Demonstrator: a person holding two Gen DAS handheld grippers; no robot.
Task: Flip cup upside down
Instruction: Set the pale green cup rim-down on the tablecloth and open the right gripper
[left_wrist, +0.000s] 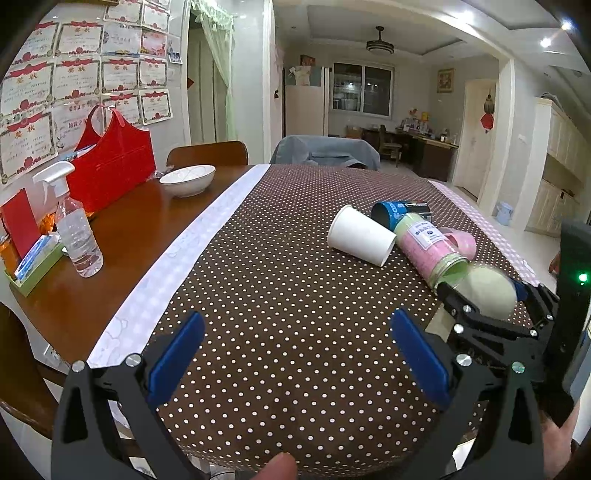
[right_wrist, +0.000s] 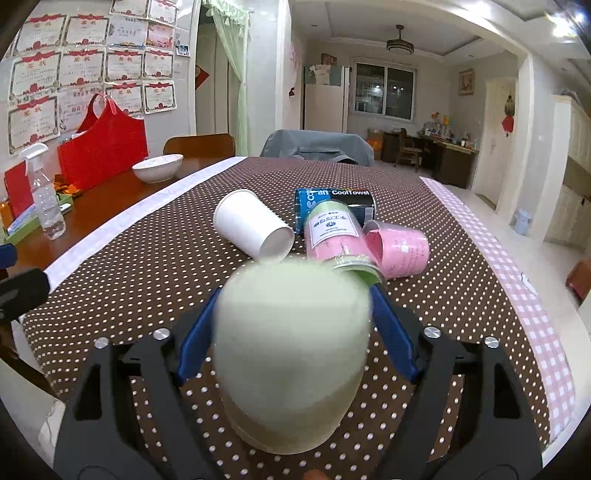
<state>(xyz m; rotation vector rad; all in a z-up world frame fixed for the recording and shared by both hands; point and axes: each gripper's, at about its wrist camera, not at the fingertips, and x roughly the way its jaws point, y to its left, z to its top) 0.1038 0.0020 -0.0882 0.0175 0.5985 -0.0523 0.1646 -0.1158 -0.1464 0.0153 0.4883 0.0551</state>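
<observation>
Green cup (right_wrist: 291, 354) clamped in right hand-held gripper (right_wrist: 295, 332); left hand-held gripper (left_wrist: 295, 358) wide open.

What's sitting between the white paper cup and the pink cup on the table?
In the right wrist view, a pink-and-green bottle lies on its side between the white paper cup and the pink cup; the blue CoolTowel can sits just behind.

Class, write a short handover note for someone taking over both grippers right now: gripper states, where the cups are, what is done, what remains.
Right gripper: shut on the pale green cup, which looks blurred.
Left gripper: open, holding nothing, over the dotted tablecloth.
White paper cup, pink cup, pink-labelled bottle and blue can lie on their sides beyond.
Done: green cup grasped.
Left: set it down rim-down, release.
</observation>
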